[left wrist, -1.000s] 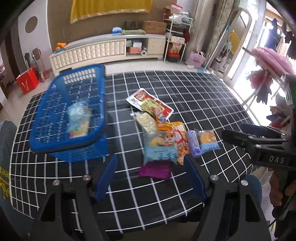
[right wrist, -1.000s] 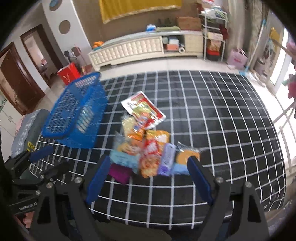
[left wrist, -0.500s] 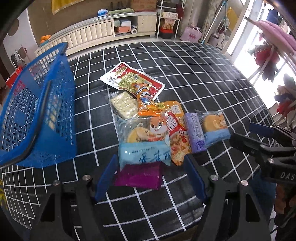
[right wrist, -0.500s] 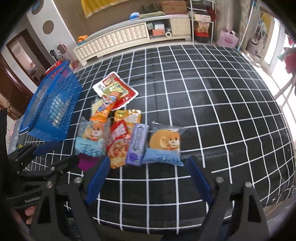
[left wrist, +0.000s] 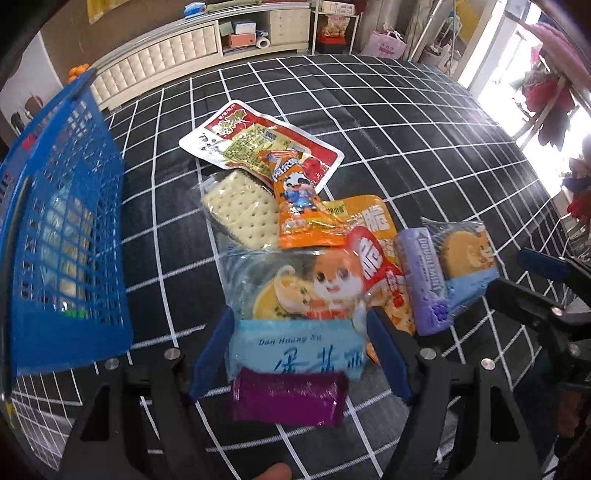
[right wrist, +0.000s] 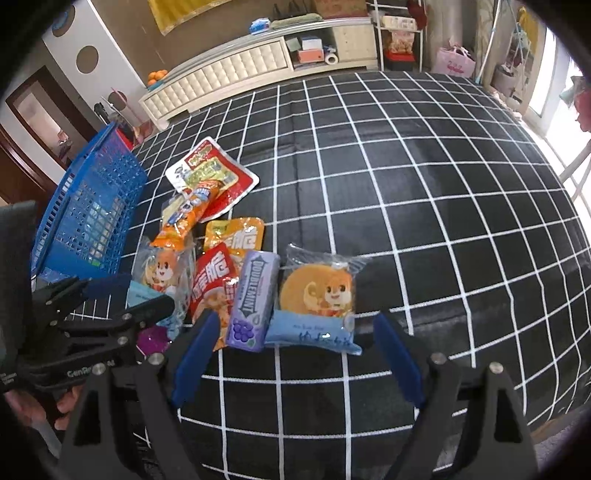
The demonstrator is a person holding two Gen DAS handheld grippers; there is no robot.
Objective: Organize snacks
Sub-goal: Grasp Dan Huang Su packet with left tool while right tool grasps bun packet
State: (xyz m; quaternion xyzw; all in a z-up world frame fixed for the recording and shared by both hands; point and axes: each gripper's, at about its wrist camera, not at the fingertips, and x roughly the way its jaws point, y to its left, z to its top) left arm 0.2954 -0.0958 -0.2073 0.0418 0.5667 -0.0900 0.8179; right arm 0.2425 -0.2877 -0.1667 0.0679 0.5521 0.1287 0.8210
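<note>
Ahead of your grippers a black cloth with a white grid (right wrist: 406,177) covers the surface. Beyond it you face a long white cabinet with tufted drawer fronts (right wrist: 236,70) against a brown wall (right wrist: 125,29). To your right, bright windows (left wrist: 554,140) pour in daylight; a dark wooden door (right wrist: 26,147) stands left.

Snack packets lie flat in an overlapping cluster just right of the blue mesh basket (left wrist: 66,236): a red-white pouch (left wrist: 258,147) at twelve o'clock, crackers (left wrist: 242,208) and orange packs (left wrist: 299,206) mid-pile, two blue squirrel cakes (left wrist: 295,325) (right wrist: 317,302) flanking purple gum (right wrist: 251,299), a purple wrapper (left wrist: 288,397) at six.
</note>
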